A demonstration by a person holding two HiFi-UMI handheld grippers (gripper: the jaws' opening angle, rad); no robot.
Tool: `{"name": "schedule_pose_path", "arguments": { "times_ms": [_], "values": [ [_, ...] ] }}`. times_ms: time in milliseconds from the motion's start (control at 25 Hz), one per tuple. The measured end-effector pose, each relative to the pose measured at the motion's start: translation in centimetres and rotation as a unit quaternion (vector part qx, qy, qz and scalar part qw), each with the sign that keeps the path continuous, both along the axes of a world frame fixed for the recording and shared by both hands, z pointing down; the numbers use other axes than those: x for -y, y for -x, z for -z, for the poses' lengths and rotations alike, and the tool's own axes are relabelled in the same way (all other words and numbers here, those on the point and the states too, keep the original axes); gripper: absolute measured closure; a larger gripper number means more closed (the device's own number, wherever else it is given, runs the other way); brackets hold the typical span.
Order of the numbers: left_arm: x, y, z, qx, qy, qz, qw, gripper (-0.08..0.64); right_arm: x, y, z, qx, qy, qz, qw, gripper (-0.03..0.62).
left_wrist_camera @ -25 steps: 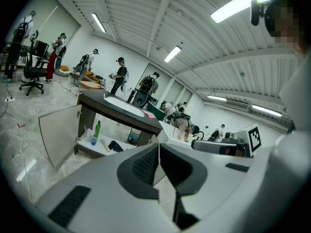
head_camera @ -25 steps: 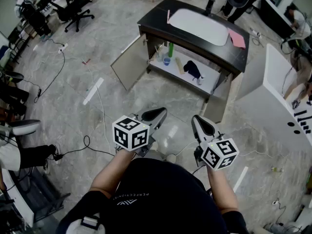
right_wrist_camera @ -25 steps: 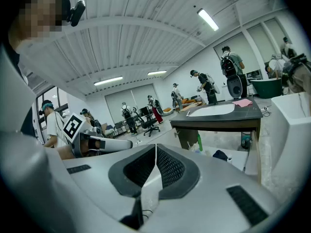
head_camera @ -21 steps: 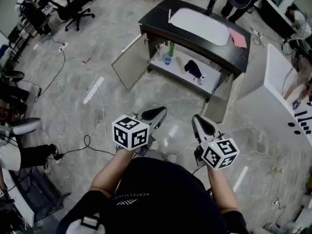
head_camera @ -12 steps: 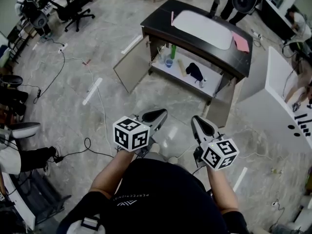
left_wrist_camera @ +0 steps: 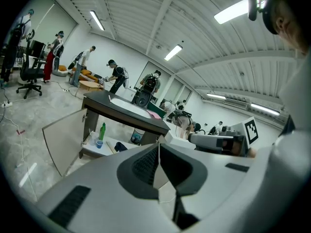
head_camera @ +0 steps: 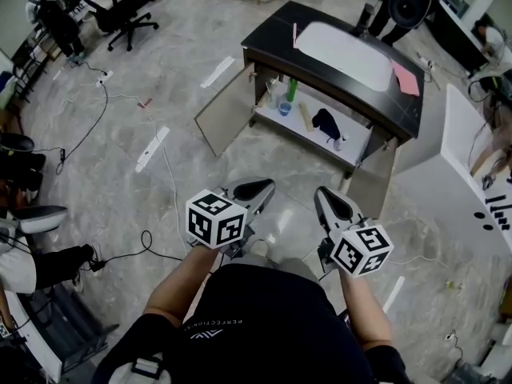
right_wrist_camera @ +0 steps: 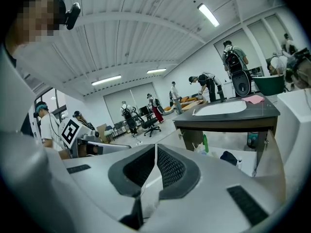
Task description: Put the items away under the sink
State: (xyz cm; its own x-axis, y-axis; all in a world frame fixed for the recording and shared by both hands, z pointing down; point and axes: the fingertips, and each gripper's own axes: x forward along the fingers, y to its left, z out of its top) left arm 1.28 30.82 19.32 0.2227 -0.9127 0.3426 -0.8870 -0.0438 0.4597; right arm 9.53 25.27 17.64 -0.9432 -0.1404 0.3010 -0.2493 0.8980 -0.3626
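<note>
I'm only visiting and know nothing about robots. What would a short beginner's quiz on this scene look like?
1. True or false: both doors of the sink cabinet stand open.
2. The bottle inside is: A green, B red, C yellow.
3. What do the left gripper and the right gripper hold?
Key: 1 true; 2 A; 3 nothing, both are shut and empty.

Bright even light from ceiling strip lamps, soft shadows, strong fisheye bending at edges, sharp focus
</note>
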Motion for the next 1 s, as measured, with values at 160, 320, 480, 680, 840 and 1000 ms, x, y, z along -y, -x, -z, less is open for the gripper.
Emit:
{"name": "schedule_pose_path", "arguments": {
  "times_ms": [160, 320, 480, 680, 840, 1000],
  "values": [
    [0.6, 0.8, -0.7, -0.003, 0.008, 0.004, 1.0000, 0.545, 1.2, 0.0, -0.3, -0.008, 0.000, -0.010, 1.000, 0.552],
    [1.6, 0.8, -0.8, -0.010, 0.007, 0.015, 0.9998, 0.545, 3.1, -0.4, -0.6, -0.011, 0.003, -0.018, 1.000, 0.552],
    [3.3, 1.0, -0.4, -0.005, -0.001, 0.026, 0.9996, 0.545, 5.3, 0.2, -0.7, -0.007, 0.001, -0.006, 1.000, 0.552],
    [5.8, 1.6, 0.0, 0.011, -0.010, 0.041, 0.9990, 0.545, 7.8, 0.7, -0.6, -0.007, -0.006, 0.009, 1.000, 0.552],
    [8.1, 1.6, 0.0, 0.016, -0.021, 0.049, 0.9985, 0.545, 9.7, 0.7, -0.9, -0.006, -0.009, 0.017, 1.000, 0.552],
    [9.9, 1.6, 0.4, 0.025, -0.032, 0.050, 0.9979, 0.545, 11.5, 0.6, -1.1, -0.004, -0.004, 0.017, 1.000, 0.552]
  ]
}}
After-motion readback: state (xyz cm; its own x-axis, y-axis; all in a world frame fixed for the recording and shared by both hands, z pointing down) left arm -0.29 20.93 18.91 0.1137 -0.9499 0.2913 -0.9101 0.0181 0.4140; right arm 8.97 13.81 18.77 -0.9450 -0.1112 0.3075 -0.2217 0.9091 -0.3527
